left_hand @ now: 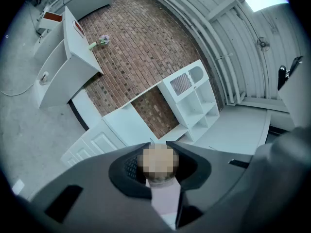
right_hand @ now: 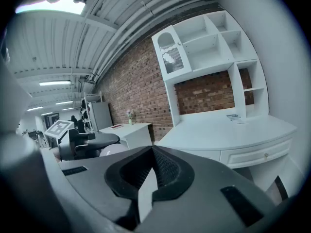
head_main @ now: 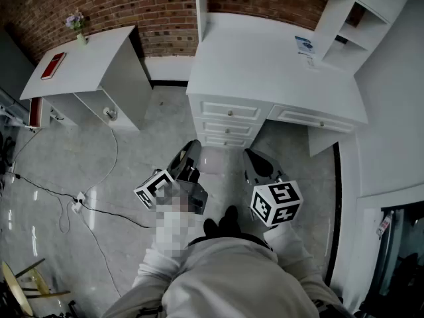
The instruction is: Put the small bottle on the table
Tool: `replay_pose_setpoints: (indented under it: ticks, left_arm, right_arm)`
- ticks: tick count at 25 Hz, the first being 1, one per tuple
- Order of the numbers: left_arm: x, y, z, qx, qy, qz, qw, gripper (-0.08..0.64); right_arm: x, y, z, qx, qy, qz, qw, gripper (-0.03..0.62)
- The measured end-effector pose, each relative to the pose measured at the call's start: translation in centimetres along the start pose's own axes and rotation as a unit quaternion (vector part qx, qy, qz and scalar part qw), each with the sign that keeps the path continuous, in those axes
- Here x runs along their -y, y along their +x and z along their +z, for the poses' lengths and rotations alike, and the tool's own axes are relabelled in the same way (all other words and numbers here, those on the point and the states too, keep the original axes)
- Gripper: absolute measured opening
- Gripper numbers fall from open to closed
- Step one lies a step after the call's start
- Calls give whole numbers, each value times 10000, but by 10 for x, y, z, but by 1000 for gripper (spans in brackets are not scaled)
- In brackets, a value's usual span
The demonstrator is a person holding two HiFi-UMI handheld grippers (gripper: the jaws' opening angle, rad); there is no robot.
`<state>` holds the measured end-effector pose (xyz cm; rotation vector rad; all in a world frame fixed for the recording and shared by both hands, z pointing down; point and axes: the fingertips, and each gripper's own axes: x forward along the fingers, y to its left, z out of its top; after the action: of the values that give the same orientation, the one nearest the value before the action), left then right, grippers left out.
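Left gripper view: left gripper (left_hand: 159,143) clamps small bottle (left_hand: 165,199); right gripper (right_hand: 152,152) closed, empty.

Side desk (head_main: 93,61), white, stands at left against the brick wall (head_main: 99,5). On its top: a red book (head_main: 53,65) near the left edge and a small vase of flowers (head_main: 78,28) at the back edge. On the grey glossy floor (head_main: 59,144), a white cable (head_main: 116,154) runs from the desk to a power strip (head_main: 78,202), and a black cable (head_main: 40,187) meets it there.
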<state>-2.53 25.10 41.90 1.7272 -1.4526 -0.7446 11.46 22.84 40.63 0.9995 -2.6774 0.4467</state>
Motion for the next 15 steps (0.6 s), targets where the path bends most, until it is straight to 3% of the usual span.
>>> replay_pose_setpoints:
  ticks: [15]
  left_arm:
    - [13,46,-1,68,198,-20,9998,107]
  right_arm:
    - [27,23,17,129,-194,390,9990,28]
